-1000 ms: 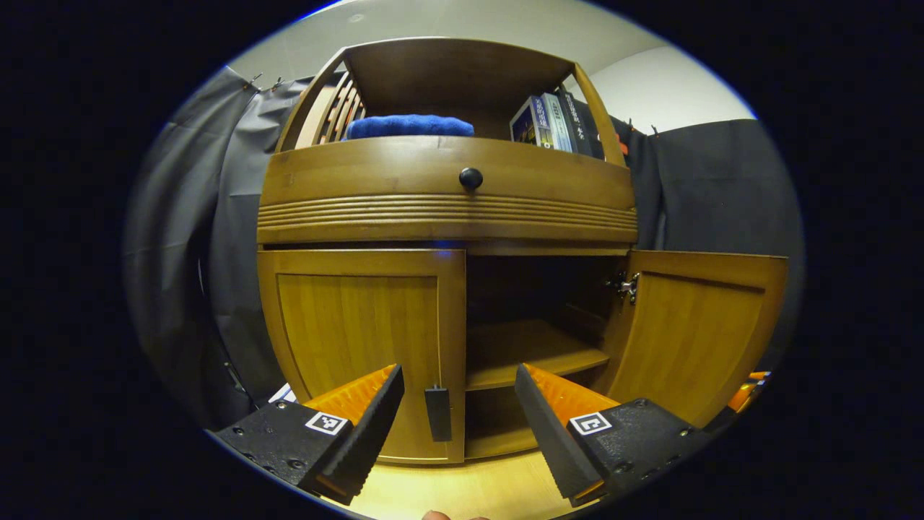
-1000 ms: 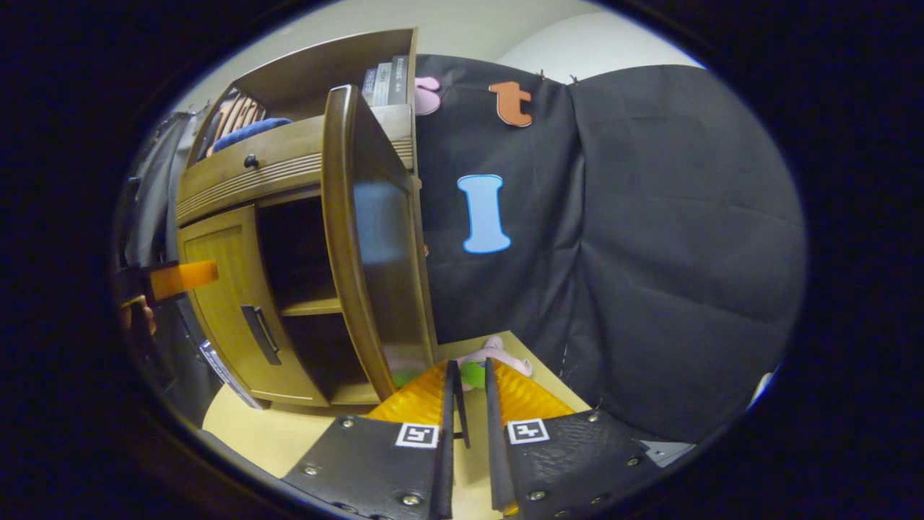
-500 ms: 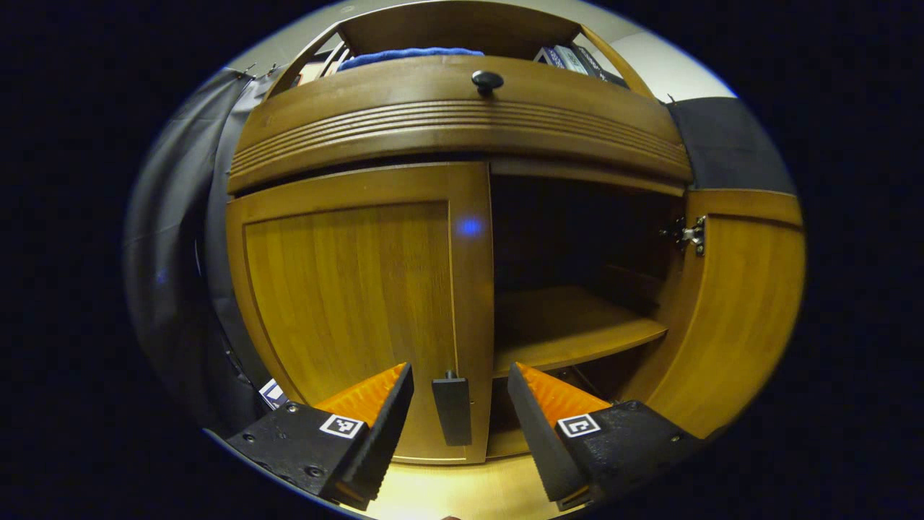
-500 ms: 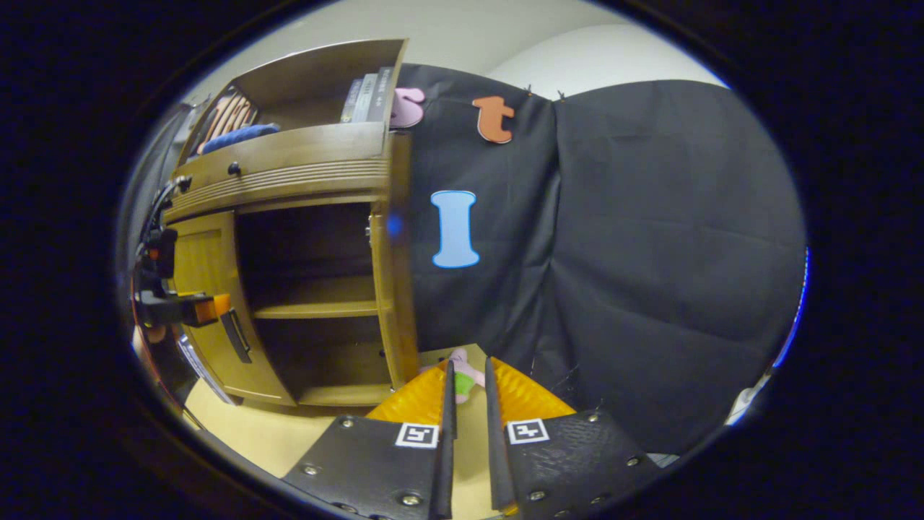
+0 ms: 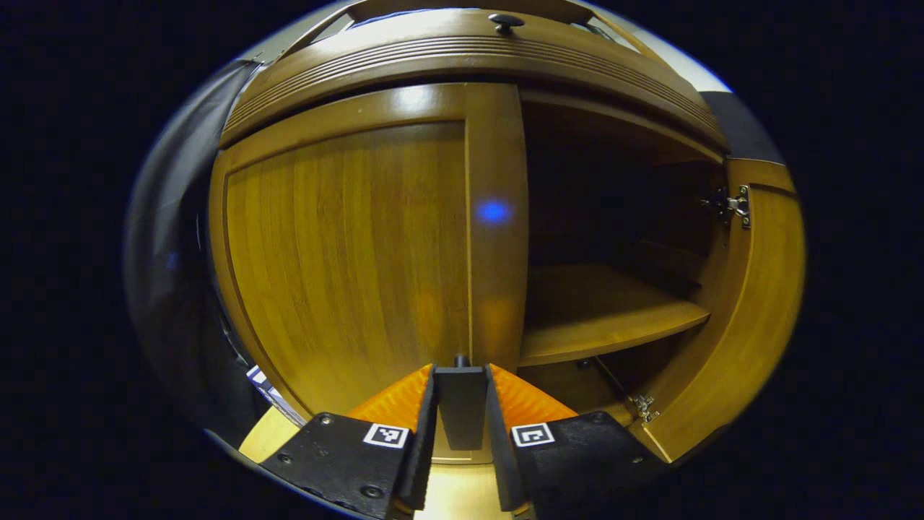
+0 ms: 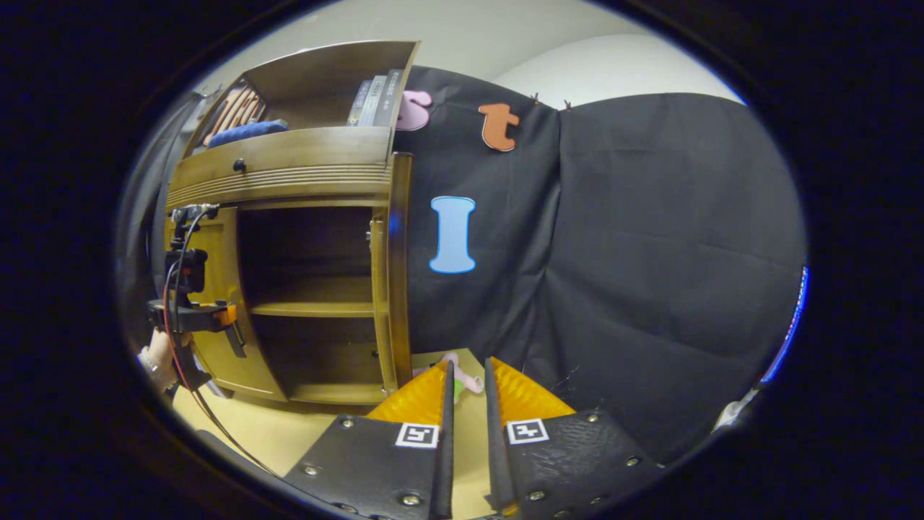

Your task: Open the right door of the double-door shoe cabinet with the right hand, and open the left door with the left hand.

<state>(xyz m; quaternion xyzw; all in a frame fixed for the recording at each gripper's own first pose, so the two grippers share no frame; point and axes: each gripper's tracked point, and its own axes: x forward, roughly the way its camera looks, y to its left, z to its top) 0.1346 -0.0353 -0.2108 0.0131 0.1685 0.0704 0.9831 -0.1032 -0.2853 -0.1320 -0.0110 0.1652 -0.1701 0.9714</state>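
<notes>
1. The left tool (image 5: 460,404) grasps the dark bar handle (image 5: 460,406) of the brown wooden shoe cabinet's (image 6: 289,166) left door (image 5: 346,245), one finger pressing on each side; that door sits flush and closed.
2. The cabinet's right door (image 5: 751,318) stands swung wide, baring a wooden inner shelf (image 5: 599,310).
3. In the right gripper view, the right tool (image 6: 465,404) is clenched on nothing, fingers nearly touching, just beside the open door's edge above the pale wooden surface (image 6: 274,433).

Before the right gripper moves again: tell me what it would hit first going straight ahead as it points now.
Probably the floor, near the soft toy that lies beyond the right gripper by the open right door; past that hangs the black cloth. Depth is unclear.
</notes>
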